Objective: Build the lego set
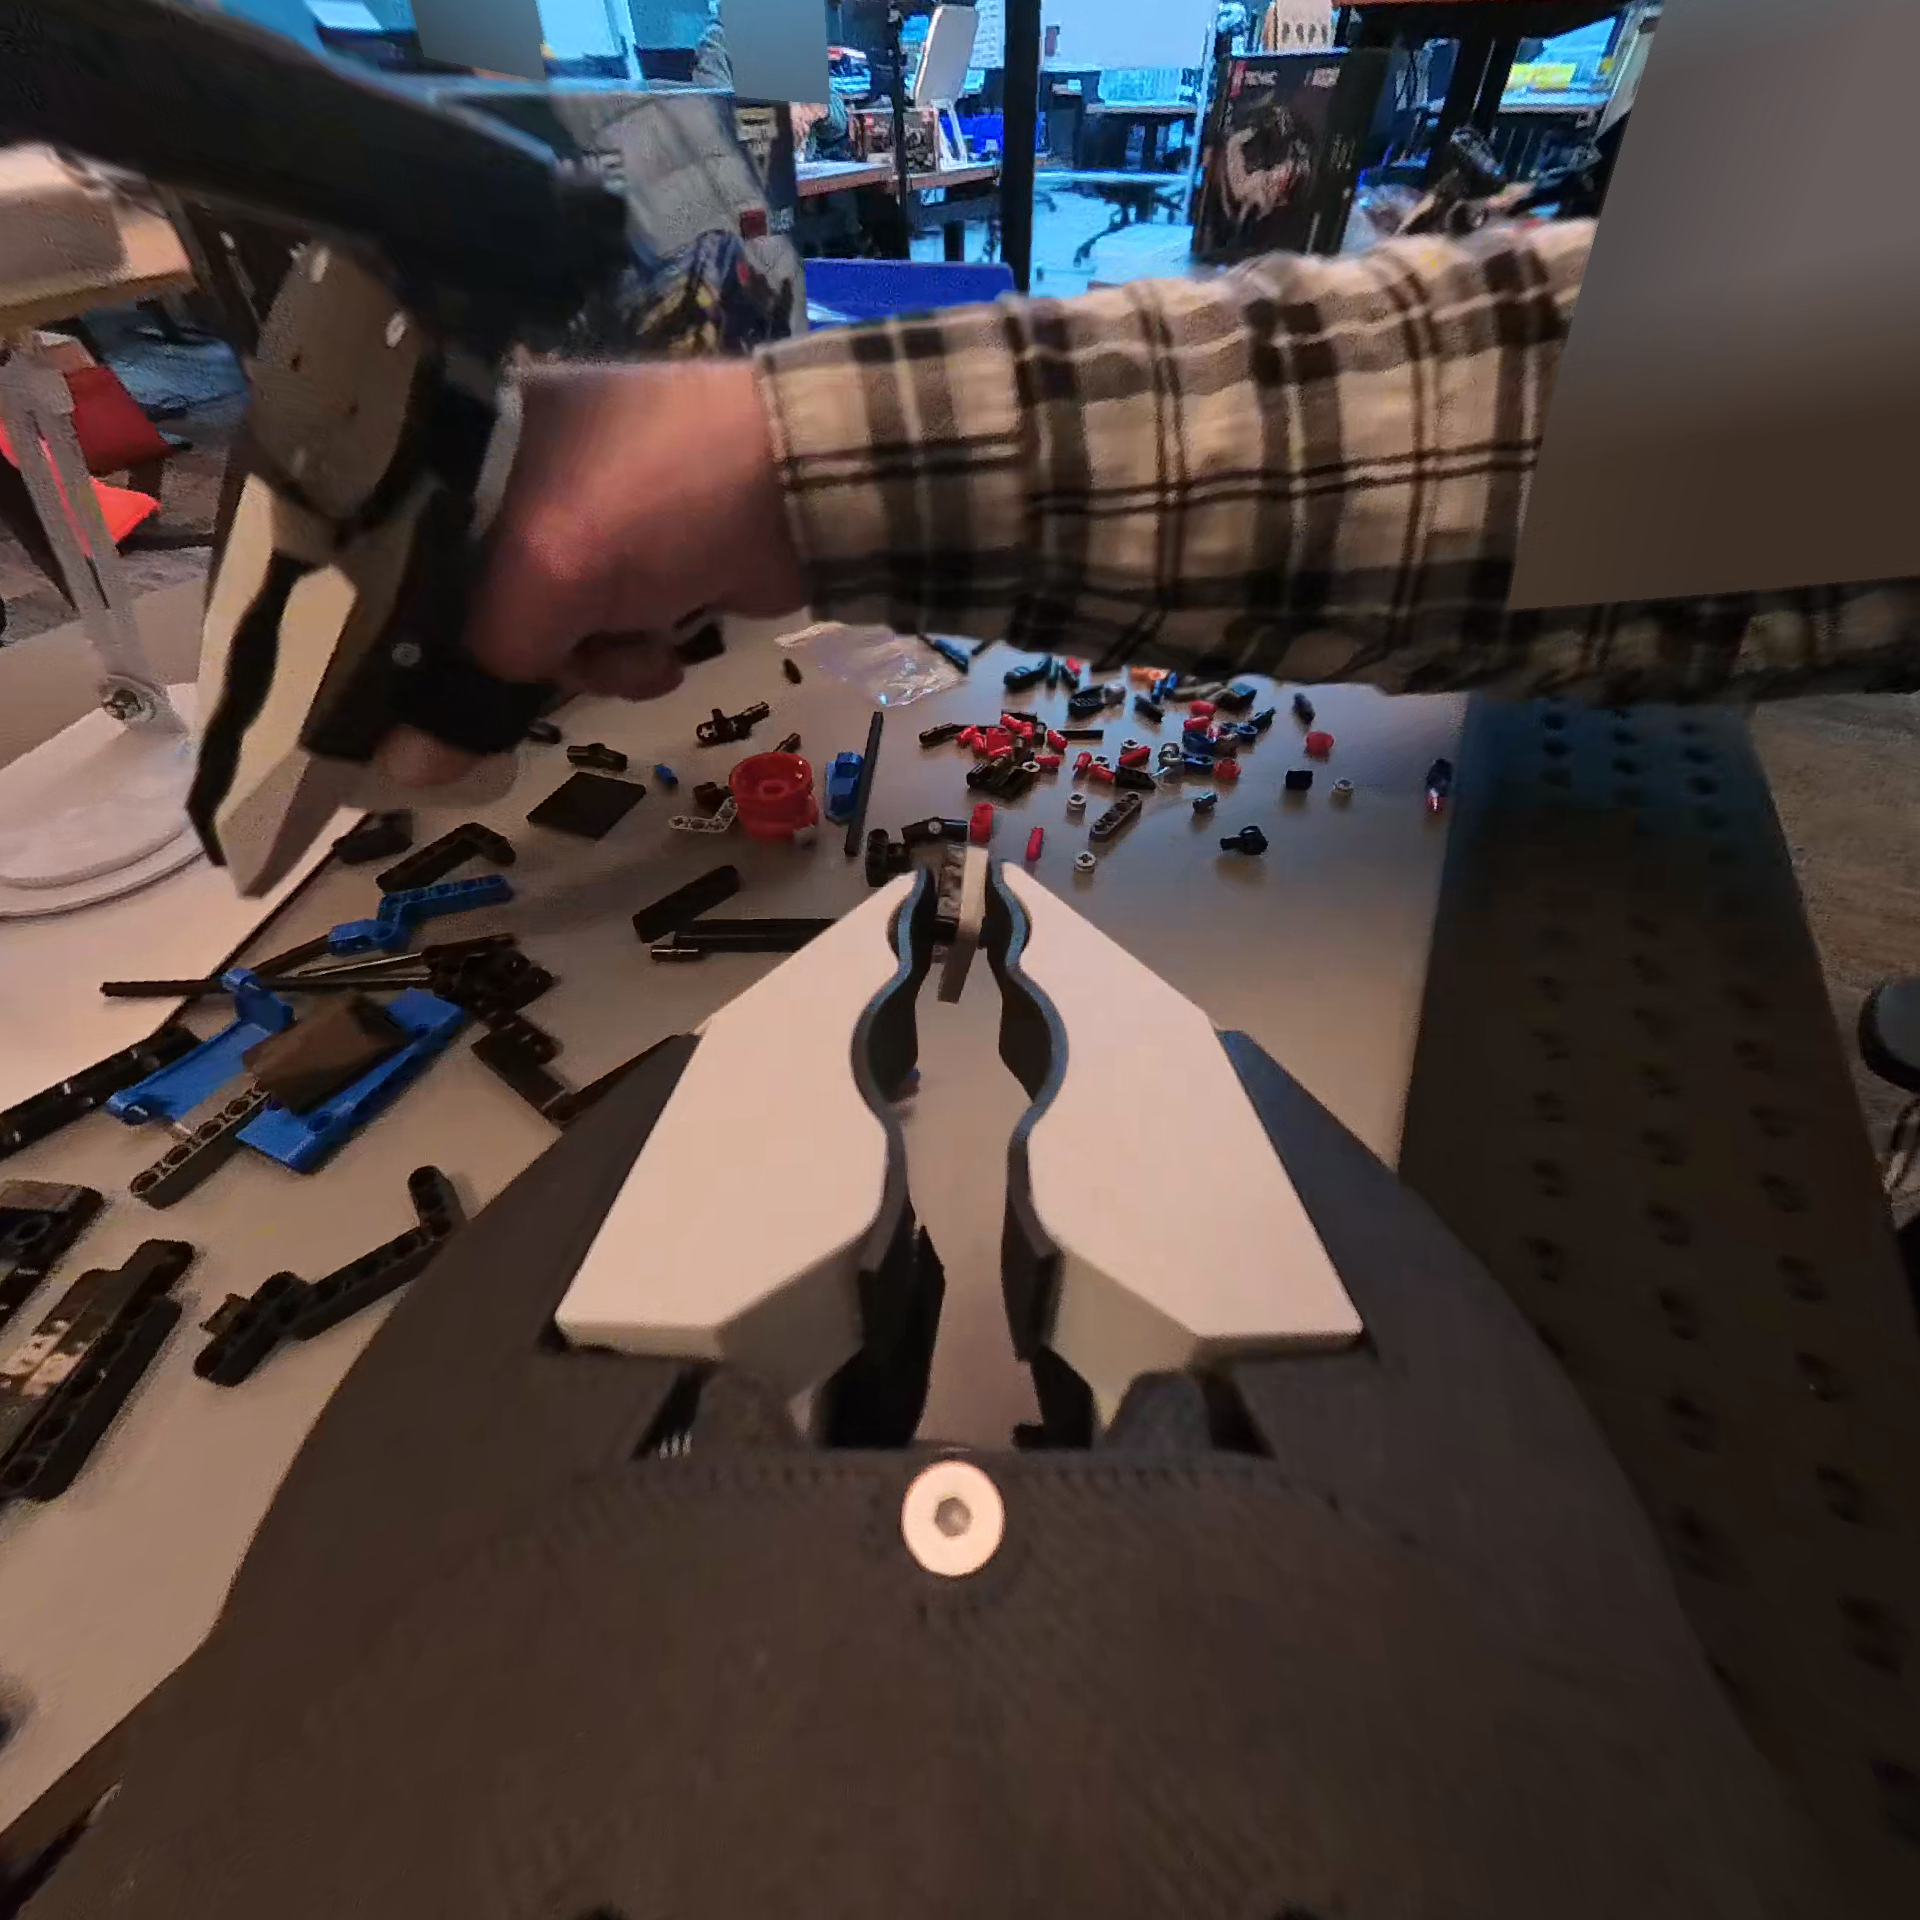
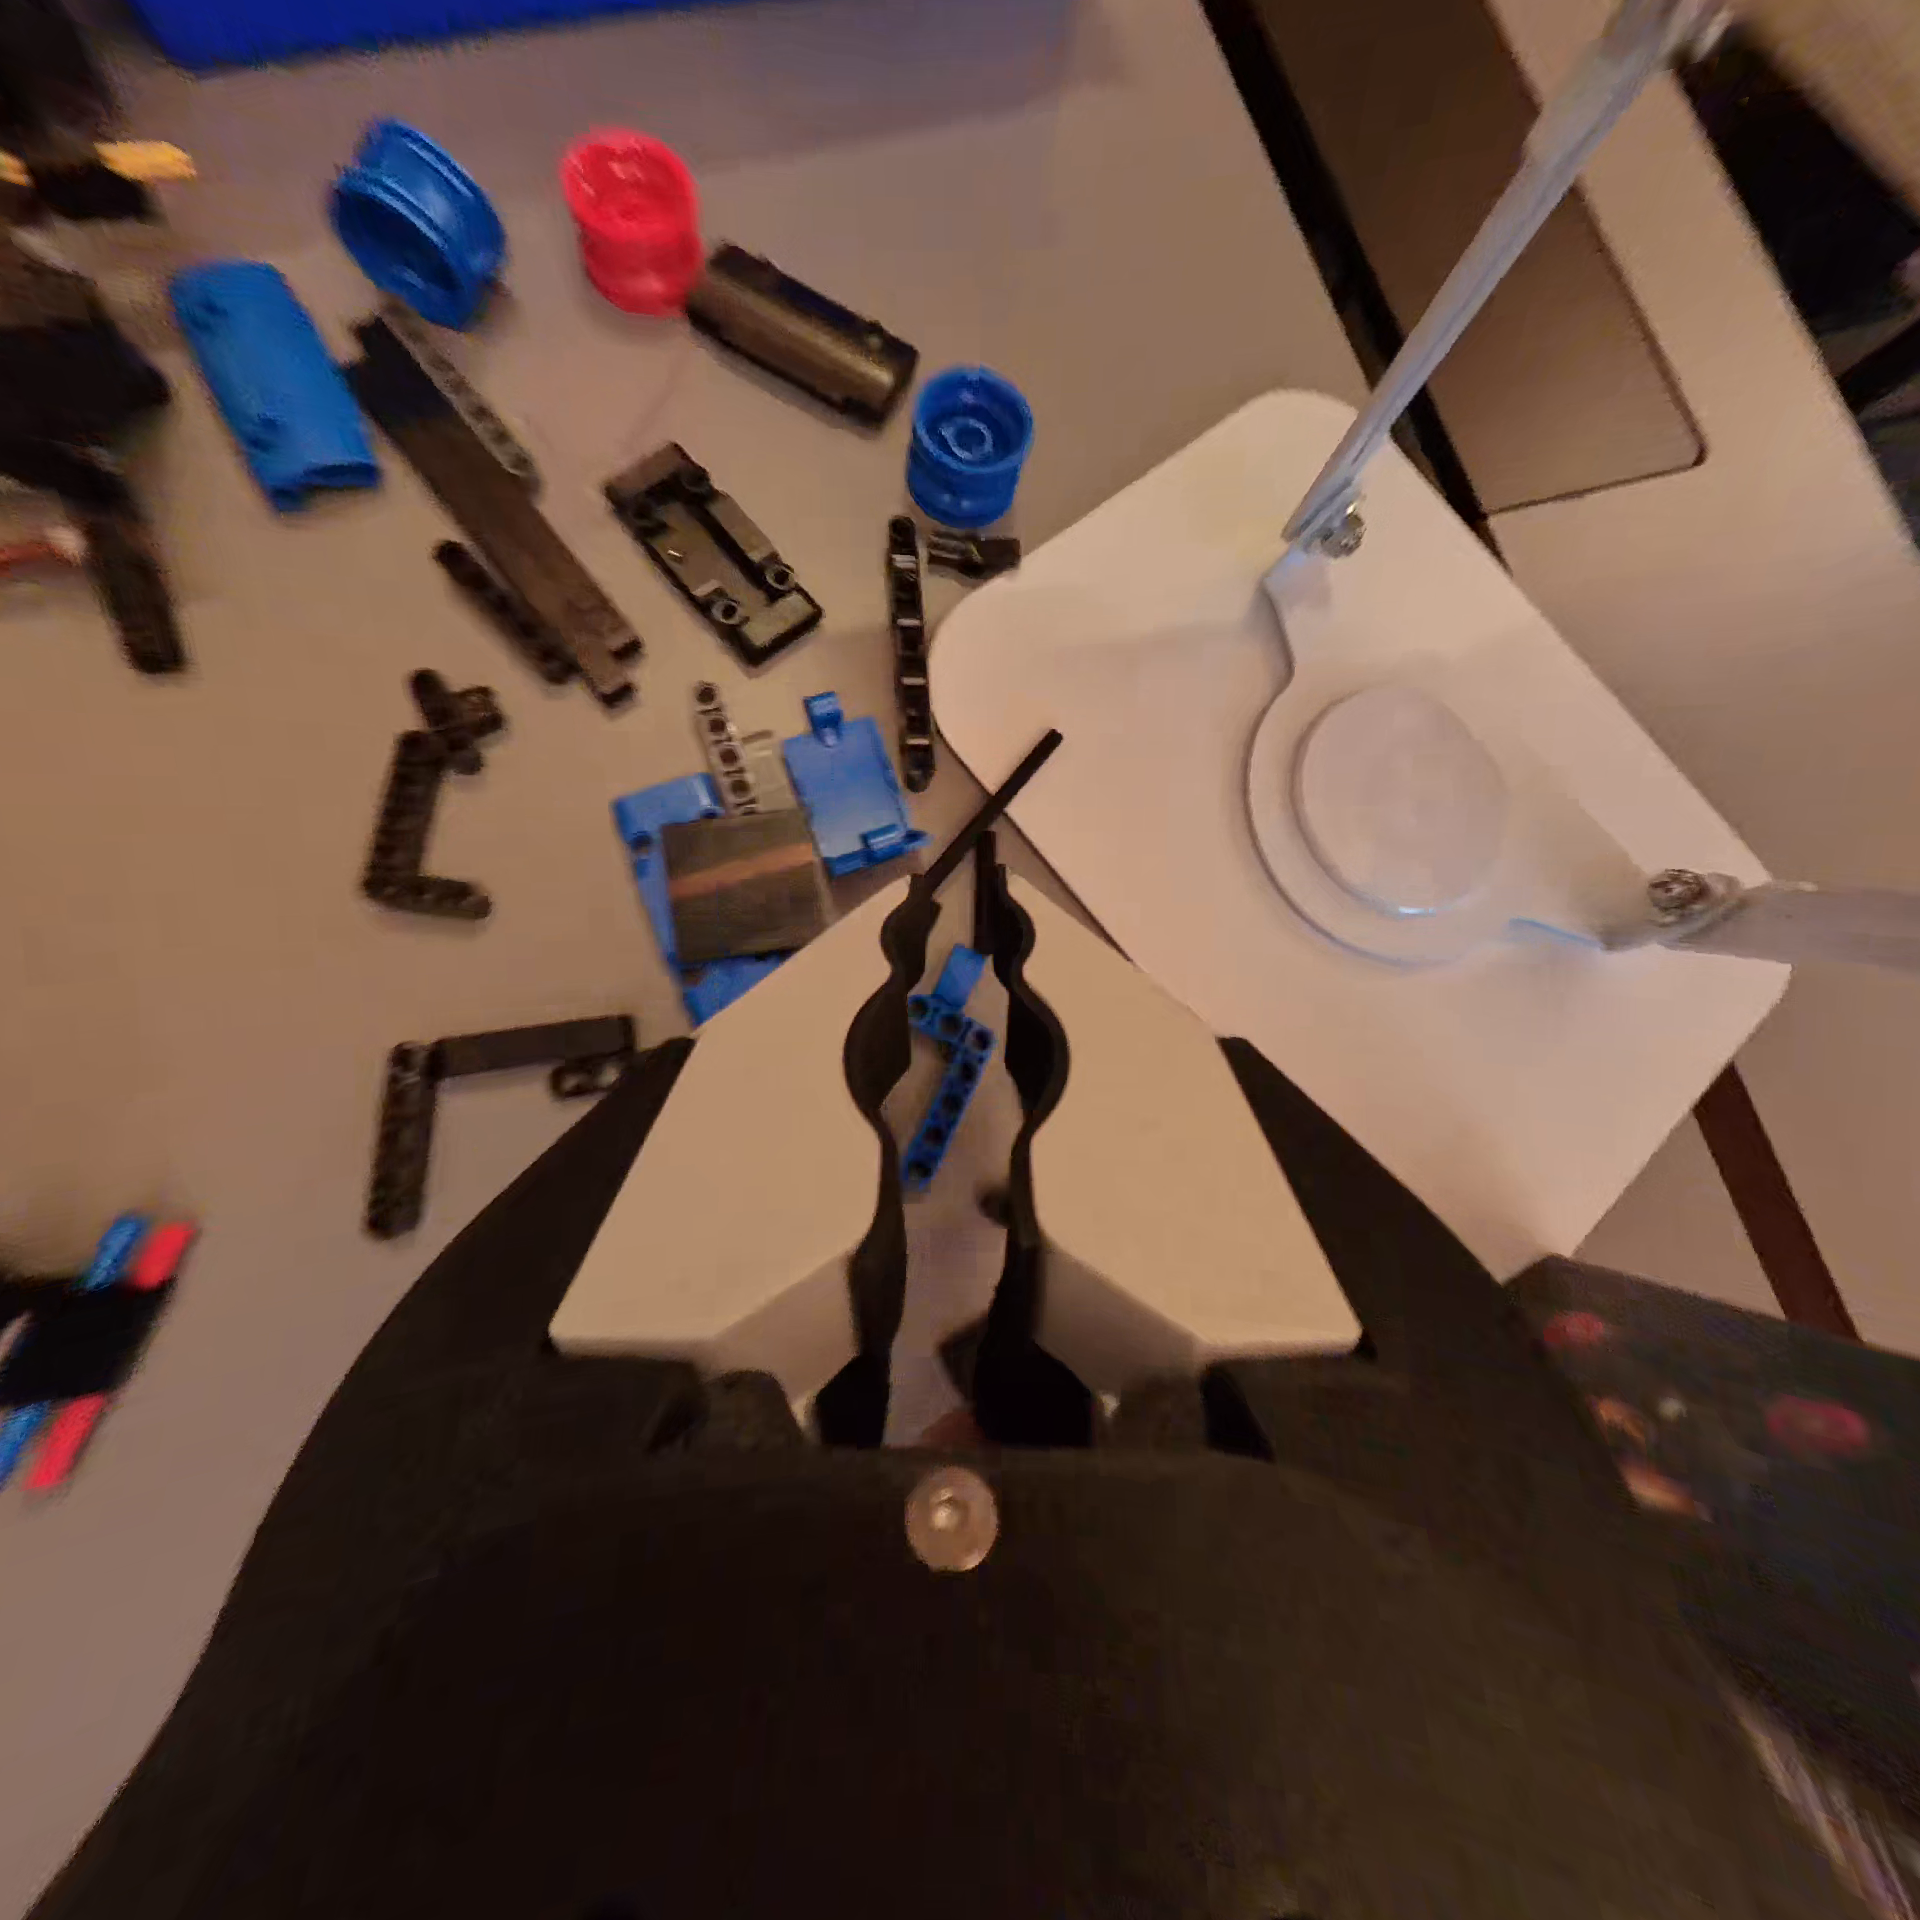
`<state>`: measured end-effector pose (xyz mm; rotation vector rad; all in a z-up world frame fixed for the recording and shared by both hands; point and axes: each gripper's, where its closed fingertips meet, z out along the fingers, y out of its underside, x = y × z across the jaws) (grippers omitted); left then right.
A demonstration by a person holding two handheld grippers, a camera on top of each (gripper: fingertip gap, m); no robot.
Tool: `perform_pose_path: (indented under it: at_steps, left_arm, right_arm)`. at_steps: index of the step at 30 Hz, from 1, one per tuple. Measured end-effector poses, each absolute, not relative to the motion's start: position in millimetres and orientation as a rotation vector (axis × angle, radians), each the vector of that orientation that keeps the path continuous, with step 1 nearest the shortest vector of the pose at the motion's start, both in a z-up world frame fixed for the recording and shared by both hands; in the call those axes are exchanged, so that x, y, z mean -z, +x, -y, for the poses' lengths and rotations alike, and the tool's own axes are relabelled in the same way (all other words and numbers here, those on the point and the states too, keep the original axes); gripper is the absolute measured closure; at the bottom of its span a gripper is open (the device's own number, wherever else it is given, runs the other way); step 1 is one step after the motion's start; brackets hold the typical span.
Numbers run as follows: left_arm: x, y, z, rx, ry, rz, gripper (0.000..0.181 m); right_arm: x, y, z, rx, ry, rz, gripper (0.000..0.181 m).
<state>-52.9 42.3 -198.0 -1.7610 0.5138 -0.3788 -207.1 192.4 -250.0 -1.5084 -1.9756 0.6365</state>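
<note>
Mostly unbuilt so far, judging by the spread: a blue frame with a black panel (image 2: 743, 883) on it sits part-assembled on the surface (image 2: 260, 1039), with nearly everything else loose around it. Pinched between the tips of the right gripper (image 2: 961, 883), a thin black rod (image 2: 1003, 795), angled up over the edge of a white stand base (image 2: 1143, 1039); fingers narrow and closed on it. Below those fingers, seen through the gap, a blue holed beam (image 2: 948, 1070) lying on the surface, apparently not gripped. Just beside the tips to the left, the blue frame. Farther out: two blue wheels (image 2: 421, 223), a red wheel (image 2: 632, 234), a blue curved panel (image 2: 272, 384) and several long black beams (image 2: 499, 520). Held at the tips of the left gripper (image 1: 956, 904), a small flat grey piece (image 1: 964, 935) with something dark against it, too blurred to name; fingers narrow around it, raised above a scatter of small red and black pins (image 1: 1091, 758). Across the left view, a hand (image 1: 623, 540) in a plaid sleeve (image 1: 1195, 468) carrying the other gripper. Likely next: joining rod and held piece; almost all assembly remains.
</note>
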Motion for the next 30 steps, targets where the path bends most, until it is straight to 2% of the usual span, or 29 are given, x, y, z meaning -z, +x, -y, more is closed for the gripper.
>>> perform_pose_path:
  at_steps: [6,9,15,30]
  left_arm:
    - [195,-55,-43,0.410,-1.758,-0.483,0.175]
    - [194,-54,-43,0.420,-1.755,-0.478,0.175]
    - [193,-55,-44,0.428,-1.752,-0.468,0.174]
    - [202,-57,-49,0.433,-1.788,-0.439,0.175]
  right_arm:
    - [287,-217,-200,-0.592,-1.652,2.050,0.172]
    - [289,-219,-200,-0.632,-1.682,2.041,0.180]
    - [287,-216,-203,-0.658,-1.666,2.007,0.181]
    - [193,-134,-173,-0.894,-1.499,1.760,0.181]
